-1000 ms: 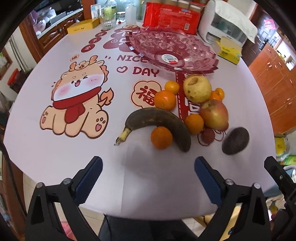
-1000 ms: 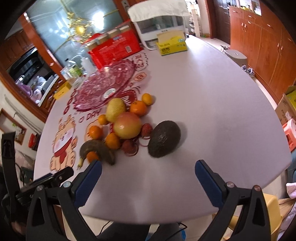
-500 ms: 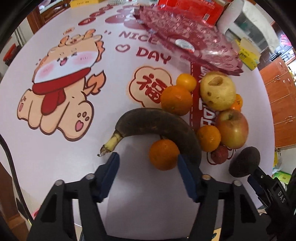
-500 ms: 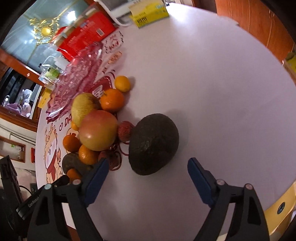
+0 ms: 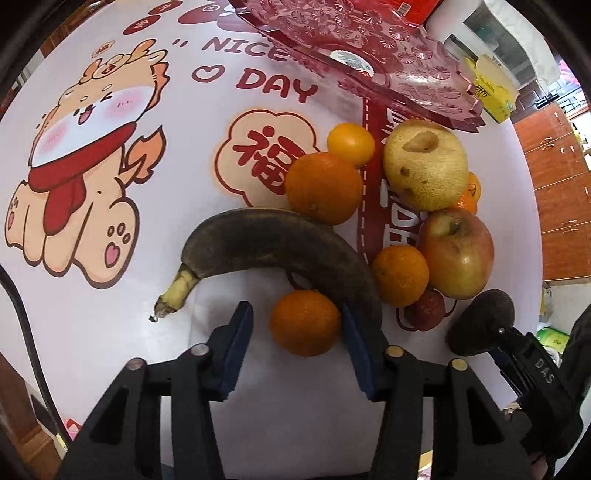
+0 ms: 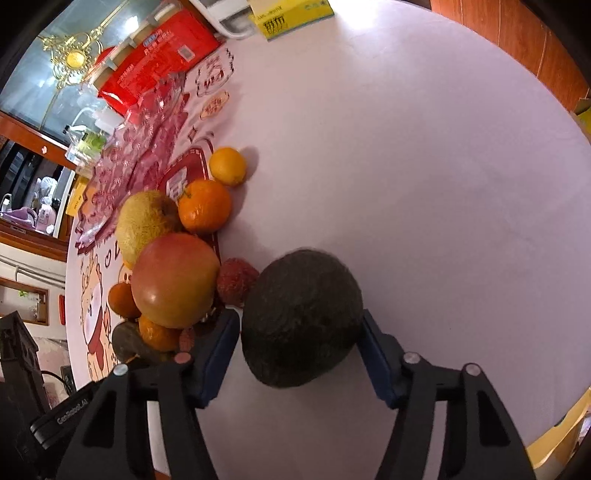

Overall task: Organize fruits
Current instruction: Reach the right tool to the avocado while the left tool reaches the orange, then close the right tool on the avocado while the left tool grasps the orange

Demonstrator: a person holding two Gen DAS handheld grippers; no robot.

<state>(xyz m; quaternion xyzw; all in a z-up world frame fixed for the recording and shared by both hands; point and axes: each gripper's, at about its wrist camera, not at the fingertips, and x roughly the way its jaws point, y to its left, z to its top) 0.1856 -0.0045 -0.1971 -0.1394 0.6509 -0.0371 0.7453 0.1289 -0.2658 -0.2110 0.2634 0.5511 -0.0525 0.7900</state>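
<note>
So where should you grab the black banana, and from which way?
Probably at the middle of the banana, coming from above with one of the fingers on each long side. It lies flat and curved, that stretch is bare, while its far end is crowded by oranges.

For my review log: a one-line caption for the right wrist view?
Right gripper closing around the avocado beside piled fruit.

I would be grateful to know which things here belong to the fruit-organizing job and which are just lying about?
Job: small orange, avocado, banana, apple, pear, lychee, red glass dish.
Lying about: yellow tissue box, red packet.
</note>
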